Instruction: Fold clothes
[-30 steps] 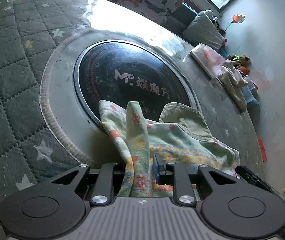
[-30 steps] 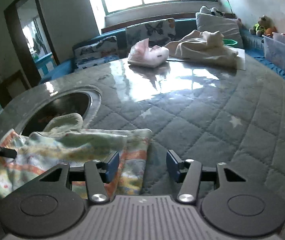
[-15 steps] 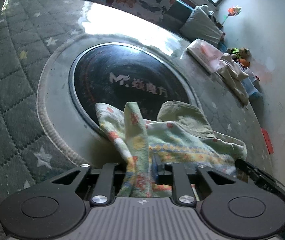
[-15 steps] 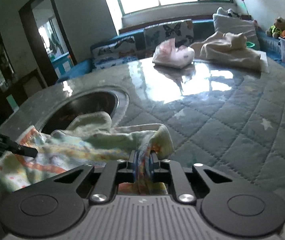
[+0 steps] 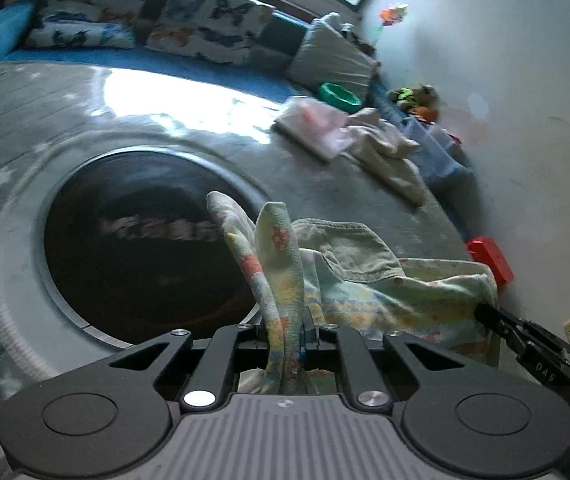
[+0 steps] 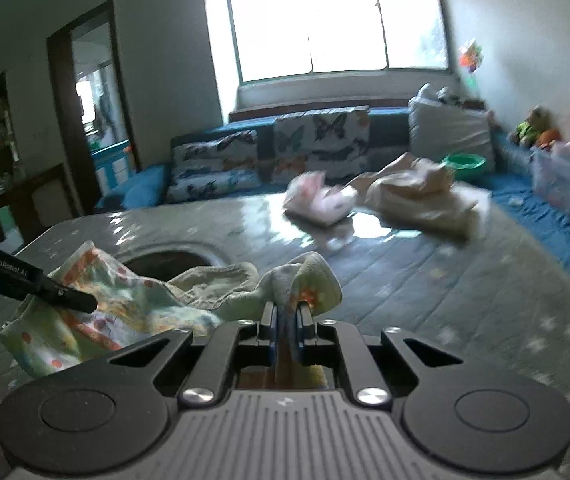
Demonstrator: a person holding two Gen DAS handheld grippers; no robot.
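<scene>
A small floral garment (image 5: 385, 292) in pale green with orange and yellow print hangs between my two grippers, lifted off the quilted table. My left gripper (image 5: 285, 320) has a bunched edge of it between its pads and its jaws are closing on it. In the right wrist view the same garment (image 6: 133, 308) stretches to the left. My right gripper (image 6: 285, 308) is shut on another corner. Each gripper shows in the other's view: the right gripper (image 5: 489, 314) at the cloth's right edge, the left gripper (image 6: 85, 302) at its left edge.
The grey star-quilted table cover (image 6: 445, 300) has a round dark inset (image 5: 133, 248) under the garment. A pink folded cloth (image 6: 321, 200) and a cream cloth pile (image 6: 417, 196) lie at the far side. A butterfly-print sofa (image 6: 317, 140) and a green bowl (image 6: 465, 164) stand behind.
The right gripper went from open beside the garment's corner to shut on it. Both grippers rose and the cloth lifted off the table with them.
</scene>
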